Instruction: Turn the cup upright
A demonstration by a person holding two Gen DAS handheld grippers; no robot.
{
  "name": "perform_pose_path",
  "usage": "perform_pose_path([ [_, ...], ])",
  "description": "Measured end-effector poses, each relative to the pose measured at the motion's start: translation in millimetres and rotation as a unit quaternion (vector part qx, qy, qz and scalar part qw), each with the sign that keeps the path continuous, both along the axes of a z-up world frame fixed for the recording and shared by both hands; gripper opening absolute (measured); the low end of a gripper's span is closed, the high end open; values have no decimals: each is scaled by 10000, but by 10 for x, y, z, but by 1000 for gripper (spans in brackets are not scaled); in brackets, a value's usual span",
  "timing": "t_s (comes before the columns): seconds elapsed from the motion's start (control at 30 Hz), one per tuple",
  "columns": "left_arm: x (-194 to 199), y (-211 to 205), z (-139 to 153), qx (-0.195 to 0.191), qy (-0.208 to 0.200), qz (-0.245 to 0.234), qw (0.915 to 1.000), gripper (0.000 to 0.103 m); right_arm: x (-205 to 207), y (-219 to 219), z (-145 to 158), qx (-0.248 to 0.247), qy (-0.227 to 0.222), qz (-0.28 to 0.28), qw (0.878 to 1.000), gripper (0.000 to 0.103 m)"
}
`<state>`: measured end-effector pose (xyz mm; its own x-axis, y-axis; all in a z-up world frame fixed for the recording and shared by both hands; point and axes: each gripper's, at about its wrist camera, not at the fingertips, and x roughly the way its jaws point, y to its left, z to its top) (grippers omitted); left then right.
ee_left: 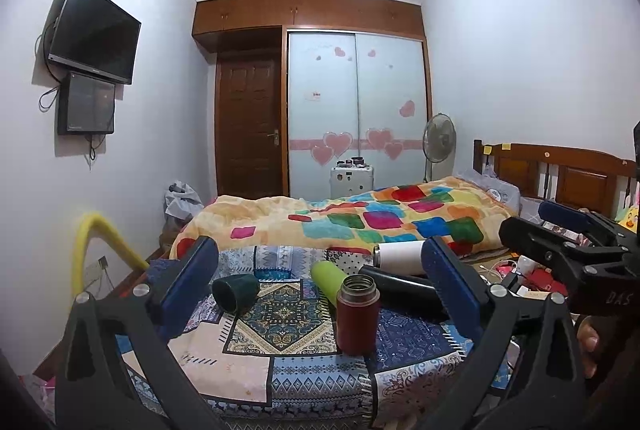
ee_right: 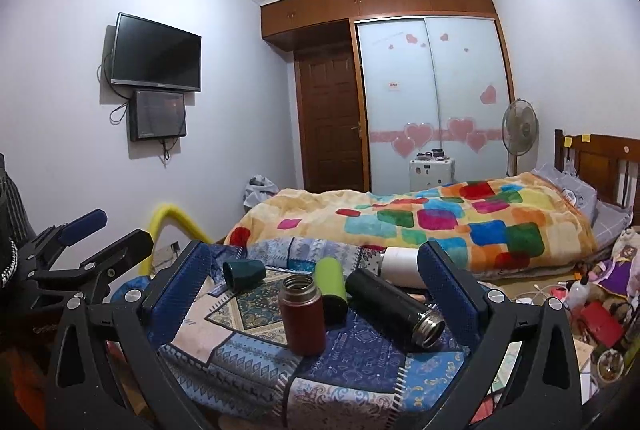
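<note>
A dark red flask (ee_left: 357, 314) (ee_right: 302, 314) stands upright, mouth open, on a patterned cloth (ee_left: 256, 358) (ee_right: 240, 346). A black flask (ee_left: 404, 292) (ee_right: 394, 306), a lime green cup (ee_left: 328, 280) (ee_right: 331, 284), a white cup (ee_left: 400, 256) (ee_right: 400, 266) and a dark green cup (ee_left: 236, 292) (ee_right: 244, 273) lie on their sides around it. My left gripper (ee_left: 320, 294) is open and empty, short of the cups. My right gripper (ee_right: 316, 290) is open and empty too; it also shows at the right of the left wrist view (ee_left: 560, 230).
A bed with a colourful blanket (ee_left: 360, 222) (ee_right: 440, 226) lies behind the cloth. Clutter (ee_right: 596, 310) sits at the right. A yellow padded rail (ee_left: 100, 238) (ee_right: 176, 220) is at the left. A wardrobe, door and wall screens stand far back.
</note>
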<state>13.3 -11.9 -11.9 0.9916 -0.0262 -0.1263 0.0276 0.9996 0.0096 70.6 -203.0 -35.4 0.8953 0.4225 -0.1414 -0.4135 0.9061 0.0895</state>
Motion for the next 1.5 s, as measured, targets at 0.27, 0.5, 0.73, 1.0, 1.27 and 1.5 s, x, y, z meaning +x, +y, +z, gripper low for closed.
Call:
perform_pose_path([
  [0.27, -11, 29, 20, -43, -10, -3, 10000, 103, -1, -13, 2, -17, 19, -26, 10000, 103],
  [0.5, -23, 35, 4, -38, -5, -14, 10000, 103, 12, -16, 8, -5, 36, -23, 10000, 103],
  [0.73, -29, 38, -8, -45, -2, -22, 10000, 103, 15, -22, 7, -2, 31, -29, 10000, 103],
  [1.0, -23, 17, -6, -36, -36, -43, 10000, 103, 13, -29, 39, -46, -17, -43, 10000, 103],
  [1.27, 11, -30, -5, -24, -10, -152, 9999, 103, 28, -23, 60, -12, -35, -68, 10000, 103],
  [1.5, 22, -57, -14, -42, 25, -200, 9998, 103, 37, 6, 69, -26, -30, -81, 10000, 103],
])
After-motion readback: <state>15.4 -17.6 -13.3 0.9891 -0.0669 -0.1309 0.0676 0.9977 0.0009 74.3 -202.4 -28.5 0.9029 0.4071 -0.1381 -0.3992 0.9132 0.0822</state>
